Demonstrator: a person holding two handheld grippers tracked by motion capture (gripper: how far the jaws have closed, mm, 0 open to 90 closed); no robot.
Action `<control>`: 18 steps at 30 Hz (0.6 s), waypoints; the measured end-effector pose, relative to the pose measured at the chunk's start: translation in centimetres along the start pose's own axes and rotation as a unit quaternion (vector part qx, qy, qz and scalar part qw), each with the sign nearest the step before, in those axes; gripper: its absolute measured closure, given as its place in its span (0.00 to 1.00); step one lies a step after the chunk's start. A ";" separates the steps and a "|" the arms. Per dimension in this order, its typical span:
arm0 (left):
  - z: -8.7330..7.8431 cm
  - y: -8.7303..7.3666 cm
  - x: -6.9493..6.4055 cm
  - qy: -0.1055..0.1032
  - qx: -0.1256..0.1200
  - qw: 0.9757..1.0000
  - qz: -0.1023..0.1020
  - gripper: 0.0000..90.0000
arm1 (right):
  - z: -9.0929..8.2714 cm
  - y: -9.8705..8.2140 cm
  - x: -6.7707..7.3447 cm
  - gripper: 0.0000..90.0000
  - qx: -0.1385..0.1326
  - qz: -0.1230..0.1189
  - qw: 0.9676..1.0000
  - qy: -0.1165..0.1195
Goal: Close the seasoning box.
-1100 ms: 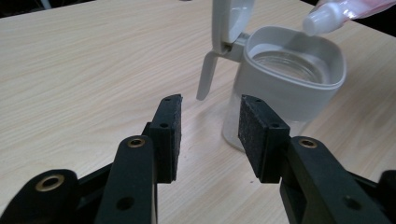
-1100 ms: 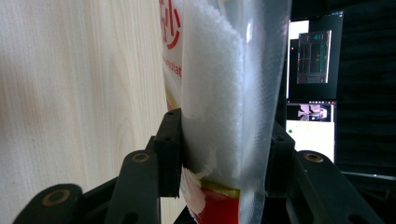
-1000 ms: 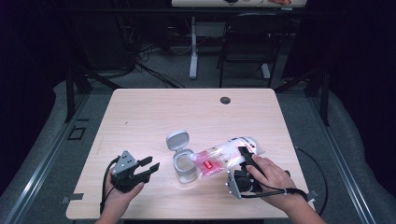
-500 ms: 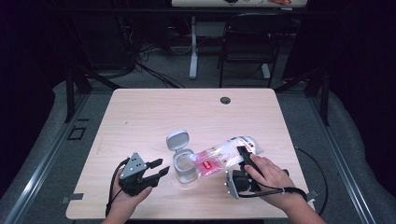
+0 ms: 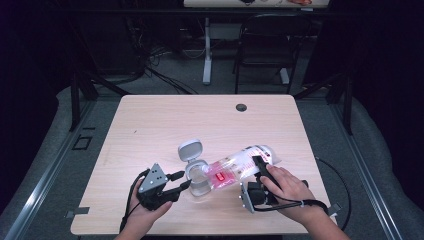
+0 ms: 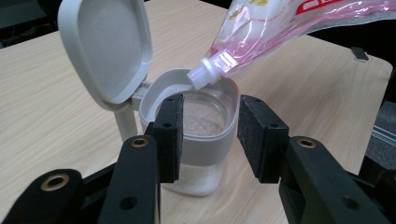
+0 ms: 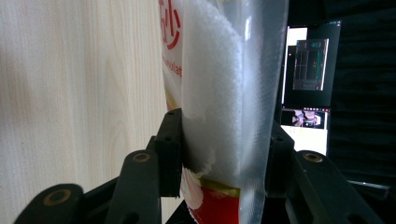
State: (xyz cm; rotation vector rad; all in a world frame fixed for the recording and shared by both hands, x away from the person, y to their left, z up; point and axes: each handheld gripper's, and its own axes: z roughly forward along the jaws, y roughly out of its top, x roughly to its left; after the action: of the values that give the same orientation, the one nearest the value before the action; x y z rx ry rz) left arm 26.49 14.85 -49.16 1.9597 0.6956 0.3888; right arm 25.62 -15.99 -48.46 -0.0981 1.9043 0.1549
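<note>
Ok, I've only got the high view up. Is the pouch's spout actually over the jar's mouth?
Observer: Yes. In the left gripper view the pouch tilts down, and its white spout sits just above the rim of the open jar.
Operator: Anything in the jar?
Observer: A pale grainy layer lies inside it.
Operator: Is the left gripper holding it?
Observer: Not firmly. The left gripper has the jar between its jaws, which have just been closing, but one pad stands apart from the wall.

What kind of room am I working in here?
Probably a lab or recording studio: a lone wooden table under dark surroundings, cables trailing over the floor behind, and lit monitors off to the side.
</note>
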 end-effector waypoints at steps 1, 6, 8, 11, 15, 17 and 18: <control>0.0 0.1 -0.1 0.000 0.001 1.000 0.003 0.68 | 0.0 0.0 0.0 0.66 0.000 0.000 1.000 0.001; 0.2 0.4 -0.5 -0.002 0.001 1.000 0.010 0.68 | 0.0 0.0 -0.1 0.66 0.004 0.003 1.000 0.004; 0.3 0.5 -0.6 -0.004 0.000 1.000 0.010 0.68 | 0.0 0.1 -0.1 0.66 0.002 0.003 1.000 0.006; 0.7 0.6 -0.9 -0.007 0.002 1.000 0.014 0.68 | -0.1 0.1 -0.2 0.66 0.008 -0.001 1.000 0.007; 1.0 0.7 -1.2 -0.009 0.004 1.000 0.023 0.68 | 0.0 0.1 -0.1 0.66 0.005 0.001 1.000 0.008; 1.2 0.8 -1.4 -0.007 0.005 1.000 0.027 0.68 | 0.0 0.1 -0.2 0.66 0.006 -0.002 1.000 0.007; 1.2 0.8 -1.4 -0.006 0.007 0.999 0.031 0.68 | 0.0 0.1 -0.1 0.66 0.006 -0.002 1.000 0.008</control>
State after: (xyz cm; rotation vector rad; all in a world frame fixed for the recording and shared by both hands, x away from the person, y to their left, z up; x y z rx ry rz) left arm 26.26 12.84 -48.95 1.9993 0.6322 0.4115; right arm 25.65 -15.86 -48.32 -0.0952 1.9198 0.1400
